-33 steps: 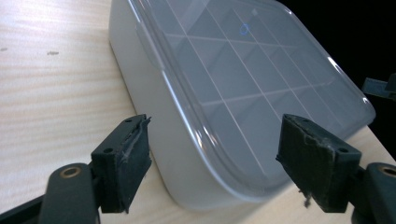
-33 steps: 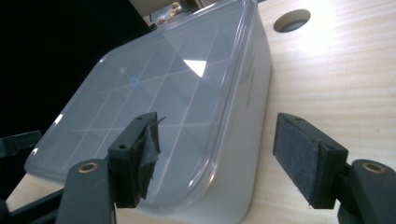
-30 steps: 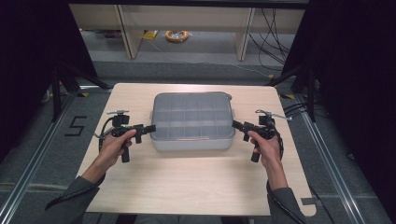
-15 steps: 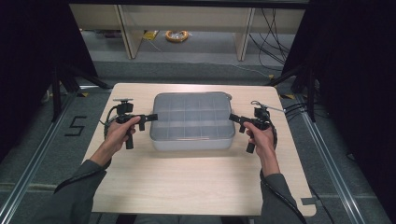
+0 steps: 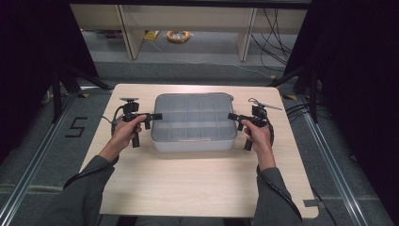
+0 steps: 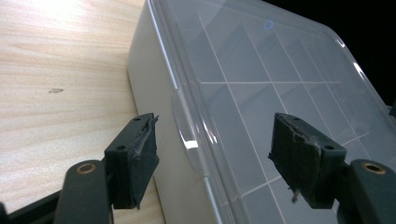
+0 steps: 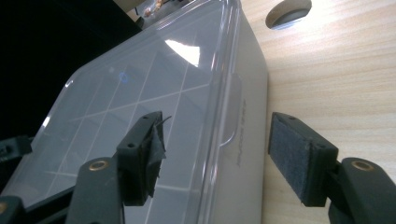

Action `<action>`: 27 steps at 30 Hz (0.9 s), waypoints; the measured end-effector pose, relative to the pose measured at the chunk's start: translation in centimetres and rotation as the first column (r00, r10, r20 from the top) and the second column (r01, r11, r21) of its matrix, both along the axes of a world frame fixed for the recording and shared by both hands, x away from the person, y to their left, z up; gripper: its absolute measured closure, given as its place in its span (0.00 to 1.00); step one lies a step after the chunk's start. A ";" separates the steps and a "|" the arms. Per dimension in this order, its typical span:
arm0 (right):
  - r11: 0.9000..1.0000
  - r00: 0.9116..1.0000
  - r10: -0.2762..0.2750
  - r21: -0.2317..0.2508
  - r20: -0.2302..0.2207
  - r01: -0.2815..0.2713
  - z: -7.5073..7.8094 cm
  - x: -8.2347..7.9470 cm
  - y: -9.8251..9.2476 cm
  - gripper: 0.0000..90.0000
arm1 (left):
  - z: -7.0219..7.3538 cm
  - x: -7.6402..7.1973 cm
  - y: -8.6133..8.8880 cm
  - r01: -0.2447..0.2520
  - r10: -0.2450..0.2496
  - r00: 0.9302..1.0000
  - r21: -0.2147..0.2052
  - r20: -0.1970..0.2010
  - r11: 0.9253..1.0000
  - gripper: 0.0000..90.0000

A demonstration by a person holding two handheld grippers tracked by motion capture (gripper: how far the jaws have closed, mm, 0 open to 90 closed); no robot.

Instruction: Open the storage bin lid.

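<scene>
A shallow plastic organiser box (image 5: 194,123) with a clear lid and several compartments lies in the middle of the wooden table (image 5: 188,188). My left gripper (image 5: 157,116) is at the box's left side. Its jaws (image 6: 212,158) straddle the lid's edge and its small clear latch tab (image 6: 187,135); they have just been closing, but the pads stand clear of the plastic. My right gripper (image 5: 231,116) is at the box's right side. Its jaws (image 7: 219,154) straddle the latch (image 7: 233,112) there and have also just been closing, without touching it.
A round cable hole (image 7: 287,13) sits in the tabletop beyond the box's far right corner. Behind the table are shelf legs, floor cables and a yellow coil (image 5: 178,36). A "5" is marked on the floor (image 5: 75,127) at the left.
Both hands have moved forward and inward, bringing the jaws from beside the box onto its two side edges. Both pairs of jaws look narrower.
</scene>
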State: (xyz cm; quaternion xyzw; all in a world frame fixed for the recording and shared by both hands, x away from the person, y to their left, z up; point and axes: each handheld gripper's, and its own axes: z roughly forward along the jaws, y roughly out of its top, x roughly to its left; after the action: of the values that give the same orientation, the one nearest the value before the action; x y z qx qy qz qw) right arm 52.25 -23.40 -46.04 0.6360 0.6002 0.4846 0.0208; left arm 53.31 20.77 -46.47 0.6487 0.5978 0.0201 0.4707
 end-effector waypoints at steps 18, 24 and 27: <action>0.999 0.999 -0.030 -0.010 0.039 0.031 1.0 -0.6 1.3 0.56 | 0.4 -0.4 -0.4 -0.055 0.055 0.998 -0.008 0.023 0.998 0.55; 0.998 0.997 -0.055 -0.005 0.061 0.055 0.7 -1.0 1.3 0.62 | 0.9 -0.7 -0.1 -0.075 0.076 0.997 -0.045 0.017 0.996 0.60; 0.997 0.996 -0.073 0.001 0.060 0.073 0.6 -1.3 1.3 0.64 | 1.0 -1.0 0.0 -0.072 0.073 0.997 -0.035 0.031 0.997 0.61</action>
State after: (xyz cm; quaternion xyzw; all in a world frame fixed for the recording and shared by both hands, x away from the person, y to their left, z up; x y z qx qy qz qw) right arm 50.99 -22.13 -45.49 0.6428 0.5760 0.5018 0.0569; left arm 52.29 20.74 -45.44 0.6182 0.6133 0.0376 0.4902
